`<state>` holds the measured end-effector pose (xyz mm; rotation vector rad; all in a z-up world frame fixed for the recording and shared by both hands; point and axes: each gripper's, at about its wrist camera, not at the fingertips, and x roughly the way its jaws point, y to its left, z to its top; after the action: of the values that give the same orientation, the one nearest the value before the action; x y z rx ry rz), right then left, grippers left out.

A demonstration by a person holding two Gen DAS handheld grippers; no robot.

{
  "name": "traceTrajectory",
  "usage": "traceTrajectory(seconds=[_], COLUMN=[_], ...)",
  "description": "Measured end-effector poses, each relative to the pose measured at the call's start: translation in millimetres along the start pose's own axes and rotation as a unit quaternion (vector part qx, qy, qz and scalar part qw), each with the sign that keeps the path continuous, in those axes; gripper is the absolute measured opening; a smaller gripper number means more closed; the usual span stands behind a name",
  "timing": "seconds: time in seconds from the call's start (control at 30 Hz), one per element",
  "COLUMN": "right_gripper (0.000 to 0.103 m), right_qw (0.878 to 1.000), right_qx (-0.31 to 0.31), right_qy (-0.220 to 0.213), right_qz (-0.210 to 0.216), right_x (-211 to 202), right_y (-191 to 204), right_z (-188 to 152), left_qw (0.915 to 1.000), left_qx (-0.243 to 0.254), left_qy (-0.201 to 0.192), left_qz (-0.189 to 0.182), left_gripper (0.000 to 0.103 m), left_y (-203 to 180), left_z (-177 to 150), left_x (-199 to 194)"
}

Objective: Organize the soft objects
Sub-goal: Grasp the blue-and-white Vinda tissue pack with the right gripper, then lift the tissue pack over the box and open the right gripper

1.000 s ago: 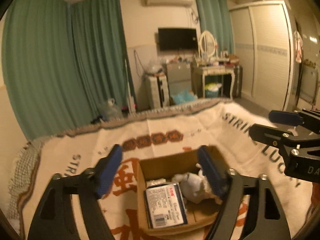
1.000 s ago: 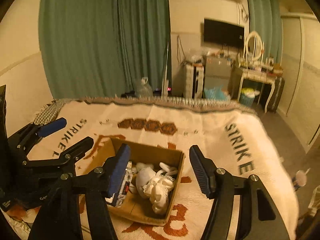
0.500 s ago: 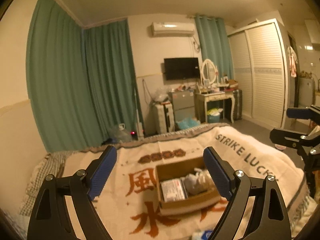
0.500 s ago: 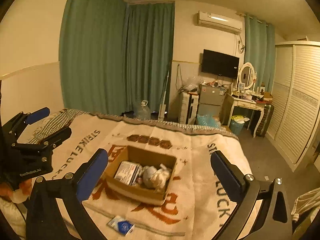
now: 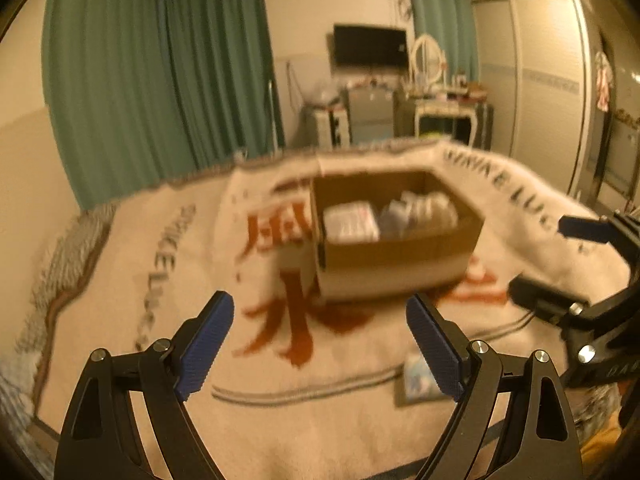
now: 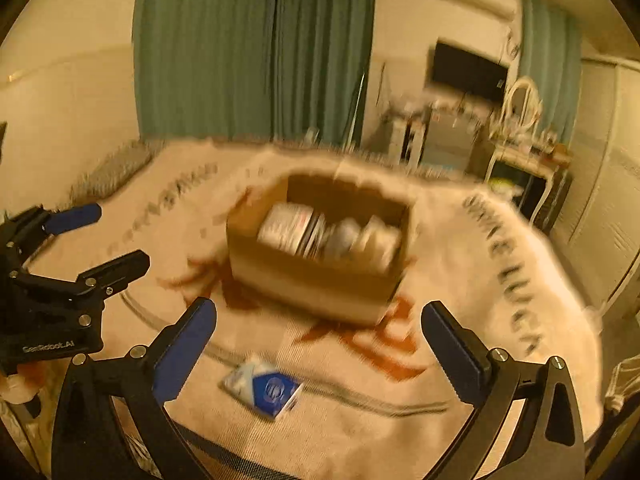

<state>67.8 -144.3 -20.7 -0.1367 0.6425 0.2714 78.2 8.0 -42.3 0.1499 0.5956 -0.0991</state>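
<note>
Two hand-held grippers above a bed covered by a cream blanket (image 5: 160,280) printed with red characters and dark lettering. Both views are motion-blurred.

Left wrist view: the left gripper (image 5: 320,344) is held over the blanket, its two blue-padded fingers (image 5: 204,344) spread wide apart with nothing between them. A cardboard box (image 5: 396,264) sits on the blanket beyond the fingertips, open at the top. Inside lie a flat white packet (image 5: 350,222) on the left and a pale, bunched soft object (image 5: 420,212) on the right, the two touching. A small blue-and-white packet (image 5: 418,380) lies flat on the blanket near the right finger, well apart from the box. The right gripper (image 5: 560,268) enters from the right edge, its fingers also parted.

Right wrist view: the right gripper (image 6: 318,344) is likewise held with jaws wide and empty. The cardboard box (image 6: 316,284) stands ahead of it, holding the flat white packet (image 6: 286,224) and pale rounded soft objects (image 6: 372,240) side by side; blur hides their exact number. The blue-and-white packet (image 6: 266,390) lies on the blanket between the two fingers and in front of the box, apart from it. The left gripper (image 6: 92,240) appears at the left edge, fingers parted, gripping nothing.

Background: green curtains (image 6: 256,48), a wall-mounted television (image 5: 370,46), a dressing table with an oval mirror (image 5: 428,60)
</note>
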Motion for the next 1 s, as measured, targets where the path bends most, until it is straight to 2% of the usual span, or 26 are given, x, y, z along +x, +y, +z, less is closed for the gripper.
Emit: traceTrajectory(seconds=[0.23,0.43,0.5,0.67,0.73,0.77,1.0], right_gripper=[0.103,0.103,0.103,0.103,0.096,0.088,0.086], right_qw=[0.997,0.991,0.991,0.988,0.988,0.988,0.99], right_qx=[0.01,0.012,0.011,0.012,0.0,-0.003,0.009], right_qy=[0.079,0.127,0.129,0.146,0.145,0.145,0.132], right_qz=[0.023,0.039,0.042,0.053,0.044,0.045,0.046], right_x=[78,116,121,130,131,130,113], right_y=[18,29,31,34,37,38,34], right_z=[-54,-84,-90,-99,-103,-102,-102], left_qw=[0.9978,0.9938,0.992,0.9912,0.991,0.9911,0.9914], left_qx=[-0.008,-0.012,-0.016,-0.018,-0.019,-0.02,-0.028], left_qy=[0.065,0.11,0.124,0.131,0.132,0.131,0.127], left_qz=[0.005,0.011,0.014,0.013,0.011,0.011,0.014], left_gripper=[0.089,0.089,0.089,0.089,0.089,0.089,0.089], left_y=[5,10,10,12,13,13,12], left_z=[-48,-74,-81,-83,-84,-85,-82], left_x=[46,69,73,74,75,75,71])
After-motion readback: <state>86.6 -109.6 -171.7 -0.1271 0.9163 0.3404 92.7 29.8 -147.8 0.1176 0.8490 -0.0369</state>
